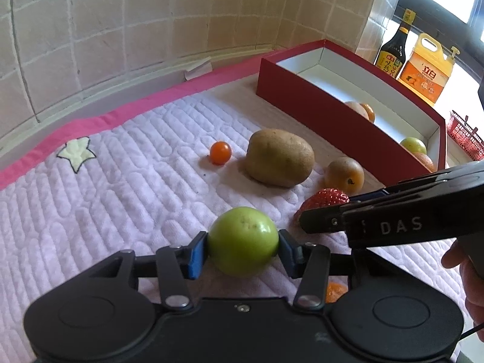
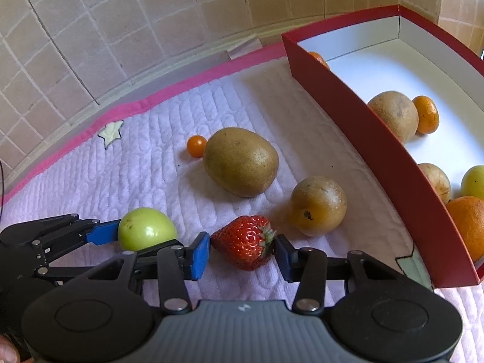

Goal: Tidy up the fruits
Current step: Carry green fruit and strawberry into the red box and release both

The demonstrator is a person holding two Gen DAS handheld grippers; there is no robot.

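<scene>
The left gripper [image 1: 243, 252] has its blue-padded fingers pressed on both sides of a round green fruit [image 1: 243, 241] resting on the quilted pale-pink mat [image 1: 121, 181]. Just beside it, the right gripper [image 2: 242, 253] brackets a red strawberry [image 2: 243, 242] lying on the mat, its fingers touching each end. A brown kiwi [image 2: 240, 161], a small orange cherry tomato [image 2: 196, 146] and a brownish round fruit [image 2: 317, 205] lie nearby, next to the red cardboard box [image 2: 378, 163] holding more fruit.

A green fruit [image 1: 243, 241], red strawberry [image 2: 243, 242], brown kiwi [image 2: 240, 161], red box [image 2: 363, 148], pink-edged lilac quilted mat [image 1: 106, 211].
</scene>
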